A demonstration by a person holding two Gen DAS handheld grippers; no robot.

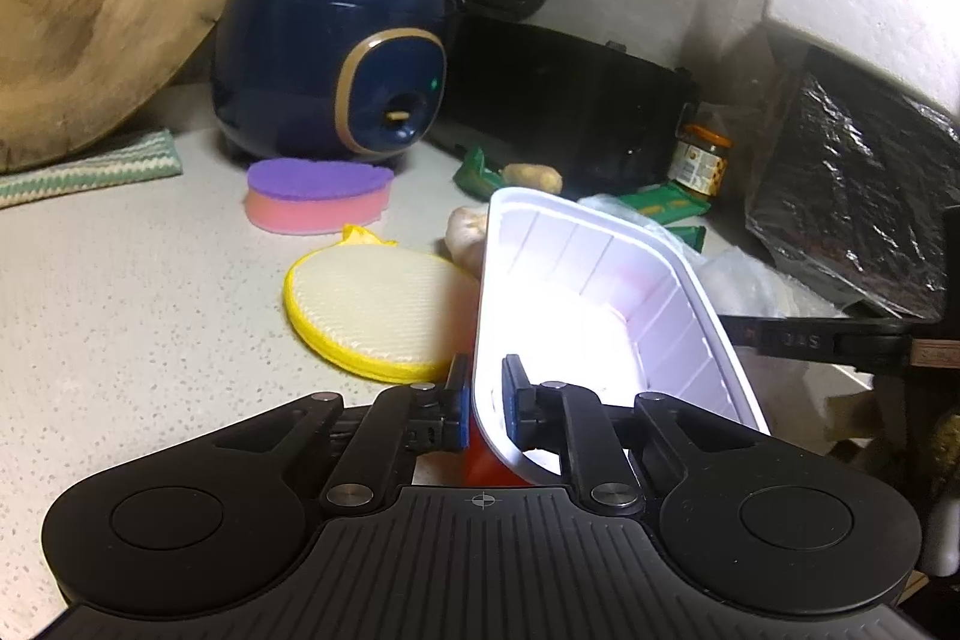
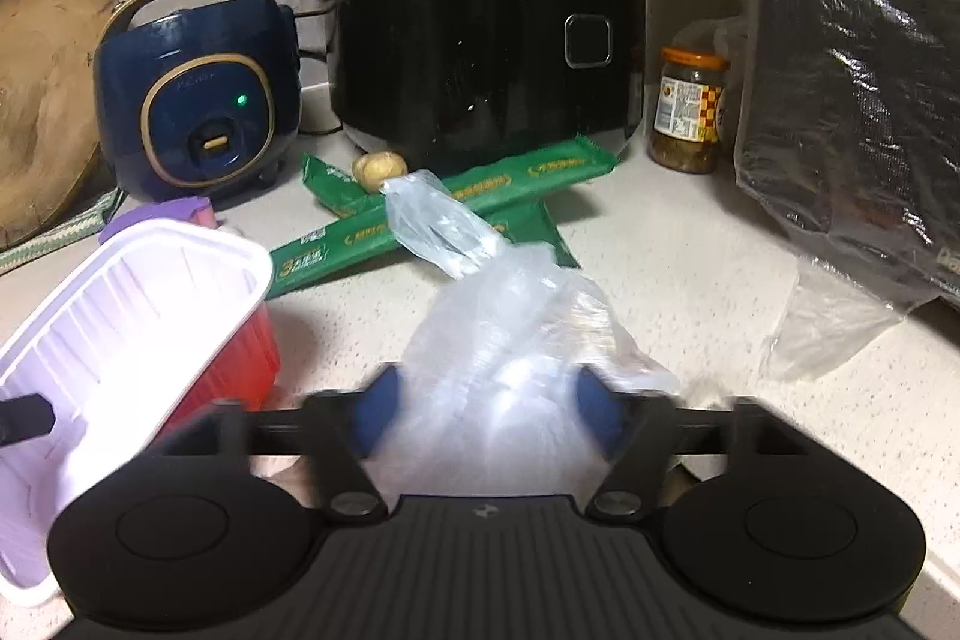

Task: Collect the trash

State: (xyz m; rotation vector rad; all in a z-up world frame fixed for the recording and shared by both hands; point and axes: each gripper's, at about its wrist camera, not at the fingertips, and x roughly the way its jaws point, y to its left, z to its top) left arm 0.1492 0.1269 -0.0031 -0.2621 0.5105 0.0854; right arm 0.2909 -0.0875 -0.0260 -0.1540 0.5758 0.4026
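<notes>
Pinching the near wall of the white tray, my left claw has one pad outside and one inside, tipping the tray up off the surface. My right claw straddles a crumpled clear plastic bag; blur hides whether the pads press it. Beyond lie green wrappers, toward the back edge by the black cooker. I judge we are mid-gathering: next, the bag must be secured, then carried into the tray.

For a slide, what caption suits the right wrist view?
Right hand-held gripper straddles a clear plastic bag beside a red-and-white tray.
</notes>
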